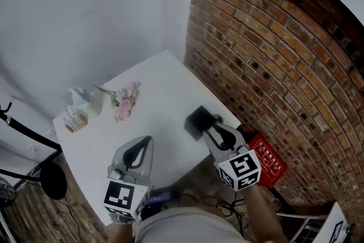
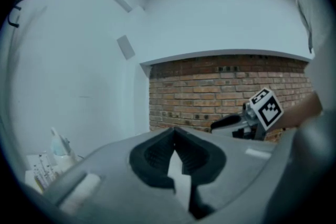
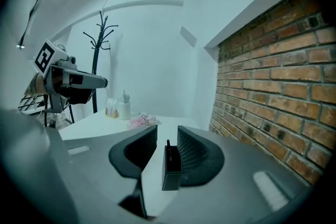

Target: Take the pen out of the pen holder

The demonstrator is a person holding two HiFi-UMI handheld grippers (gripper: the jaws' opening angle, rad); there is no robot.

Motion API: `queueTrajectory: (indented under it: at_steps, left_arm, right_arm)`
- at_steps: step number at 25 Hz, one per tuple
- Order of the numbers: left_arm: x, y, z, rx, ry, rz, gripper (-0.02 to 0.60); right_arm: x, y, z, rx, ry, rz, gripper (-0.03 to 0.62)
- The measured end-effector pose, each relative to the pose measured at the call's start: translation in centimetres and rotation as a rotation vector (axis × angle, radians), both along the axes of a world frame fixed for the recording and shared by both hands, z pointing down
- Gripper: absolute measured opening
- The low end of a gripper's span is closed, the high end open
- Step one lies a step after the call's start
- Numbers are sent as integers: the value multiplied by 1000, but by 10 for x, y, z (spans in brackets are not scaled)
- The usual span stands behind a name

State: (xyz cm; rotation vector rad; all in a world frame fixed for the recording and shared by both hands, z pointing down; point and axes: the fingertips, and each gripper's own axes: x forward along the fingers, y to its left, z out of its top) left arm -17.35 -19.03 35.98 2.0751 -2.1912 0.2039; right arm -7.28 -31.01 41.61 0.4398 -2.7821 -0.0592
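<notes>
Pen (image 3: pixel 168 143): a thin dark stub, upright, showing just above the rim of the black holder (image 3: pixel 170 169). It is likely light, stiff and smooth, and the short exposed end leaves little to pinch. Best hold looks to be across that top end, then a straight upward lift. The holder seems small and light too, so it may rise or tip with the pen unless it is steadied.

Right gripper (image 3: pixel 167 131): jaws apart, empty. The holder stands between them and touches neither, with the pen in line with the gap.

Left gripper (image 2: pixel 174 131): jaws together at the tips, nothing in them. It hangs well to the left of the holder, nearer the person.

Surface (image 1: pixel 159 82): white, matte and mostly bare. The holder (image 1: pixel 198 121) sits near its right edge, on the brick wall (image 1: pixel 273 60) side. Pink flowers (image 1: pixel 125 101), a white cup (image 1: pixel 94 102) and a small card box (image 1: pixel 74 120) lie well to the left of the holder, toward the far corner.

Room: a white wall beyond the holder, a coat stand (image 3: pixel 100 34) far to its left, and a red item (image 1: pixel 267 163) on the floor to its right.
</notes>
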Motion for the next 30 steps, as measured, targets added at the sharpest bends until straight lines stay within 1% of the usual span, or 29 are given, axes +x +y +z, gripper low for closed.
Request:
queueTrajectory:
  at_steps: [5, 15, 18, 20, 22, 25, 30]
  left_arm:
    - [-6, 6, 0, 10, -14, -55, -5]
    - [-14, 23, 6, -29, -8, -162, -6]
    - [-16, 27, 5, -11, 4, -188, -5]
    - [-18, 29, 3, 7, -12, -195, -5]
    - [-19, 31, 3, 8, -14, -210, -5]
    - [-21, 37, 4, -5, 2, -242, -6]
    - [-23, 46, 6, -17, 8, -265, -5]
  right_arm:
    - [-21, -8, 17, 5, 56, -90, 107]
    - [-51, -20, 53, 34, 196, -241, 106]
    - [-59, -23, 63, 38, 235, -270, 106]
    - [-64, -23, 69, 38, 260, -295, 106]
    - [-68, -22, 75, 34, 284, -320, 106]
    - [-74, -22, 82, 29, 314, -338, 106]
    - [-82, -25, 90, 23, 353, -332, 106]
